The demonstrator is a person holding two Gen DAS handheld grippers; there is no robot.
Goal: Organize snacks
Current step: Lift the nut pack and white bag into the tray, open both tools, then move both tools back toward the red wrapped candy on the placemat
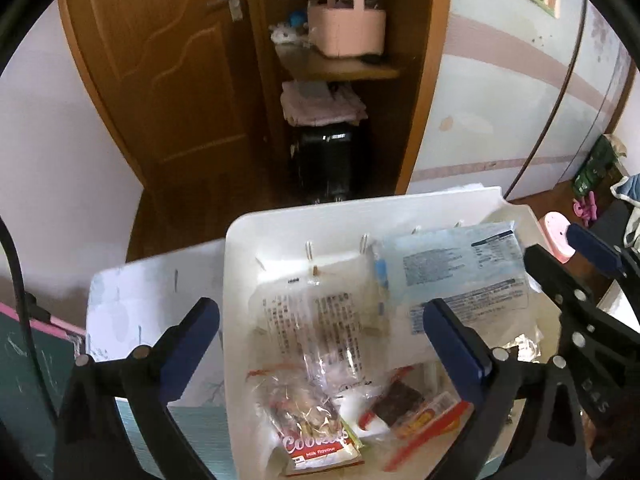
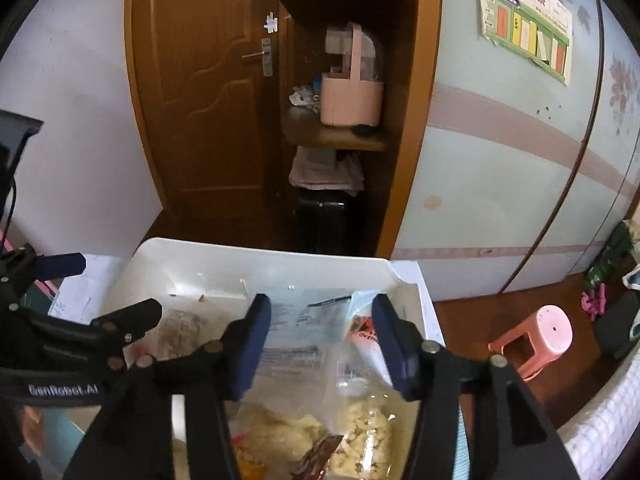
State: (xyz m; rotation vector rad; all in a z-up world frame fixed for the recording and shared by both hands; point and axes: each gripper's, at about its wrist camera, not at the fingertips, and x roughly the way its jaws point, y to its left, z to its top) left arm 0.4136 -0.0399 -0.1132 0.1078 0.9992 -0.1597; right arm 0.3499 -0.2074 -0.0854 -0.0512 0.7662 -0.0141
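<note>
A white bin (image 1: 240,248) holds several snack packs: a clear bag with printed text (image 1: 316,320), a pale blue packet (image 1: 460,276), a cookies bag (image 1: 316,440) and a red-wrapped bar (image 1: 408,412). My left gripper (image 1: 320,344) is open and empty above the bin. The right gripper shows at the right edge of the left wrist view (image 1: 568,264). In the right wrist view my right gripper (image 2: 320,340) is open and empty over the bin (image 2: 168,256), above the blue packet (image 2: 296,328) and clear bags of pale snacks (image 2: 364,432). The left gripper (image 2: 72,308) shows at the left.
The bin stands on a table with white paper (image 1: 136,304) and a green mat (image 1: 32,360). Beyond are a brown door (image 2: 200,100), a corner shelf with a pink basket (image 2: 350,100), a pale wardrobe (image 2: 500,180) and a pink stool (image 2: 540,336) on the floor.
</note>
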